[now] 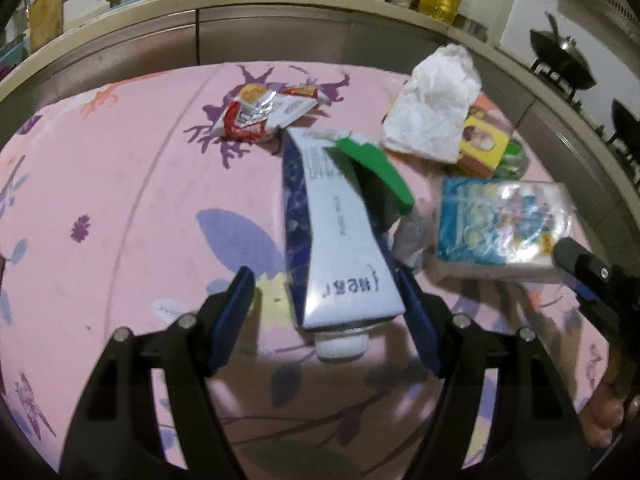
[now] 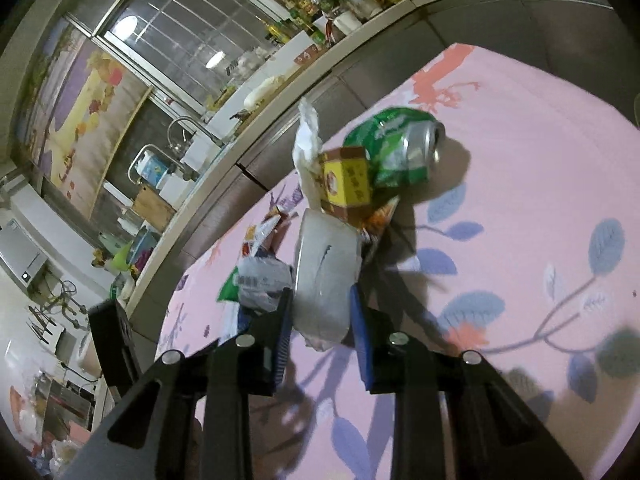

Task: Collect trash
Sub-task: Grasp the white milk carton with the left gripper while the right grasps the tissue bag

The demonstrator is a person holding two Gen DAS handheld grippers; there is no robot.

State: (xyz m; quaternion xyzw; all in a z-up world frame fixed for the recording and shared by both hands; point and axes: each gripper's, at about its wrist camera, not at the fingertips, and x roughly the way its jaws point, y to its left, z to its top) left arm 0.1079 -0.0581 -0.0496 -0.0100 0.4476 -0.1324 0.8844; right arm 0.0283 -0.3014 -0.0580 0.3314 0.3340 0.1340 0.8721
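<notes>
Trash is spread over the pink floral cloth (image 1: 100, 200); no bin or bag is seen in either view, so nothing can be judged as collected yet. Task looks early: one item gripped, one about to be.

L to R in the left wrist view: a red/white snack wrapper (image 1: 264, 114) lies well ahead of the left claw (image 1: 326, 292), slightly to its left. A blue/white toothpaste tube (image 1: 340, 240), cap toward the camera, lies between the left claw's fingers; jaws are held wide, w/ the right finger close to the tube and the left finger apart from it. Not yet gripped, by the look of it. A green cardboard piece (image 1: 378, 168) rests over the tube's far end. Ahead and to the right, crumpled white paper (image 1: 434, 108) sits on a yellow small box (image 1: 482, 142). Further right, a blue tissue pack (image 1: 500, 226) is held by the right claw.

In the right wrist view the right claw (image 2: 322, 308) is closed narrow on that pack's white side (image 2: 326, 276). Just ahead of it: yellow box (image 2: 348, 182), then a crushed green can (image 2: 394, 152) on its side, mouth to the right.

Containers: tube is capped, contents hidden; can is crushed, prob. empty; box closed.

Left to do, as judged: tube, wrapper, paper, box, can.
</notes>
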